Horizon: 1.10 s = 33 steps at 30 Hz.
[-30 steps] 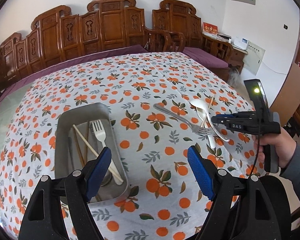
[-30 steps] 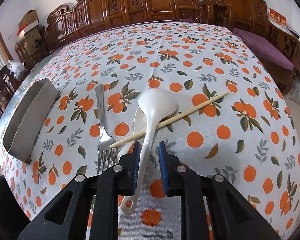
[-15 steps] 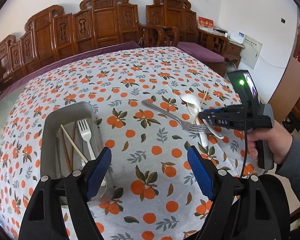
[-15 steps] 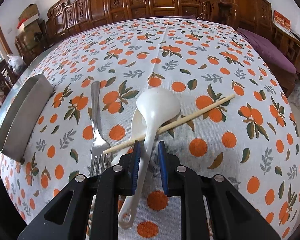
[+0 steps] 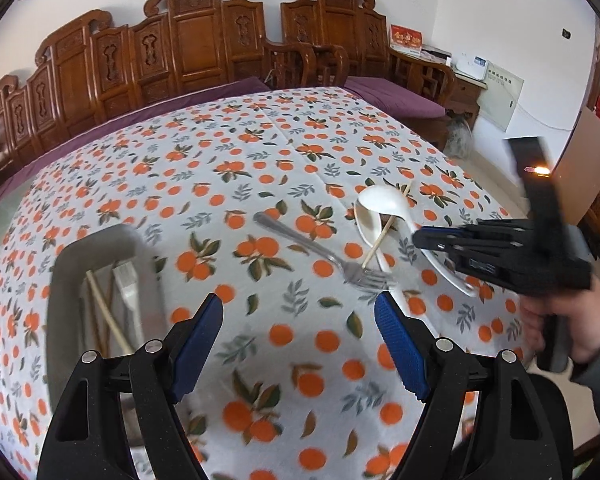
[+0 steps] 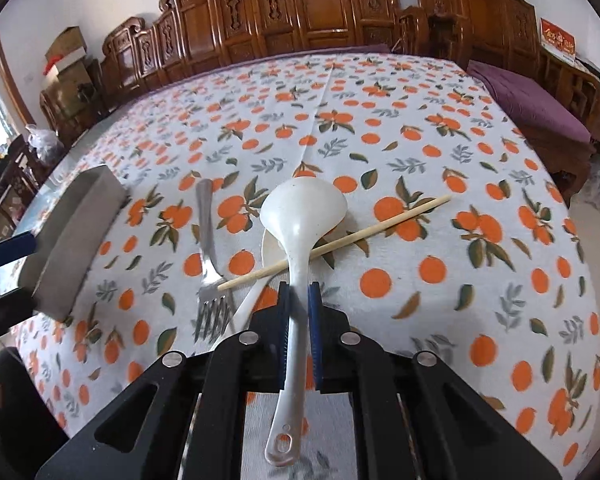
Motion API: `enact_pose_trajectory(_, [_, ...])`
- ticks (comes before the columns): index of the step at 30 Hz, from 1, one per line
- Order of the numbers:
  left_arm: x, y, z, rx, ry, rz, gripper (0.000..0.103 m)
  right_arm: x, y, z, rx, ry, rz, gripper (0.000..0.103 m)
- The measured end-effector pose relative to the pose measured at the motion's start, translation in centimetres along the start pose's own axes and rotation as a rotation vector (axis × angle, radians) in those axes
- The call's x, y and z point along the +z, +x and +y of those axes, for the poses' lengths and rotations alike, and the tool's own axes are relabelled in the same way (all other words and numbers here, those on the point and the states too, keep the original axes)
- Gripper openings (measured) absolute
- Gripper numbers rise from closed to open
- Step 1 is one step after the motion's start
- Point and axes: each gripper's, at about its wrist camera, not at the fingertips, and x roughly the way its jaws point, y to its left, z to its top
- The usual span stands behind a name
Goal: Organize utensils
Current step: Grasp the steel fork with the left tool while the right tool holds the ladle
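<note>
Closing on the handle of the white spoon point(image 6: 300, 240), the right gripper point(image 6: 298, 336) has narrowed its jaws since a second ago, when the blue pads stood a little off the handle on either side; now they sit against it, and the spoon's bowl looks raised off the cloth. That probably means the pick-up has begun and the spoon's next stop is the metal tray point(image 6: 76, 240) off to the gripper's left. A chopstick point(image 6: 336, 242) lies across under the spoon's neck, over a second white spoon point(image 6: 270, 246), so lifting may drag or roll it. A metal fork point(image 6: 208, 256) lies just beside them, tines toward the gripper.

The left gripper point(image 5: 300, 336) hangs wide open with nothing between its pads, and its view has slid away from the tray toward the loose pieces since the earlier frames, so it seems to be heading for the fork point(image 5: 320, 252). In its view the tray point(image 5: 64, 320) already holds chopsticks and a fork, though blur hides the details. The person's hand point(image 5: 568, 320) grips the right tool at the edge of that view.

Everything rests on a table covered by a white cloth printed with oranges point(image 6: 420, 140). Carved wooden chairs point(image 6: 320, 0) line the white wall behind, a purple cushion point(image 6: 528, 96) lies on a bench at the right, and cardboard boxes point(image 6: 66, 52) are stacked in the far left corner.
</note>
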Motion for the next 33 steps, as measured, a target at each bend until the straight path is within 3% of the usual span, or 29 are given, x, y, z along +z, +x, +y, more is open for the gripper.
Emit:
enact_pose_trajectory(3, [0.8,2.0,-0.9,-0.001,0.001,0.023,0.075,-0.5,-1.2,-0.3,0.000,-0.010,-0.008,0.010])
enact_pose_trajectory(7, [1.6,4.9,-1.7,-0.013,-0.015,0.069,0.064,-0.9,-1.8,-1.0,-0.018,-0.015,-0.010,0.011])
enact_pose_trajectory(15, [2.7,9.8,-1.5,0.002,-0.096,0.131,0.054,-0.8,-1.9,-3.0,-0.014,0.042,-0.019,0.011])
enact_pose_trajectory(22, [3.3,12.7,-1.4,0.007,-0.147,0.188,0.051,-0.9,-1.9,-2.8,-0.004,0.046,-0.019,0.011])
enact_pose_trajectory(26, [3.6,13.3,-2.2,0.058,-0.112,0.201,0.051,-0.9,-1.7,-2.5,0.002,0.043,-0.015,0.011])
enact_pose_trajectory(28, [3.6,13.3,-2.4,0.097,-0.093,0.205,0.040,-1.0,-1.7,-2.4,0.002,0.041,-0.012,0.011])
enact_pose_trajectory(33, [3.1,12.7,-2.0,0.091,-0.062,0.229,0.019,-1.2,-1.5,-1.9,0.009,0.032,-0.006,0.011])
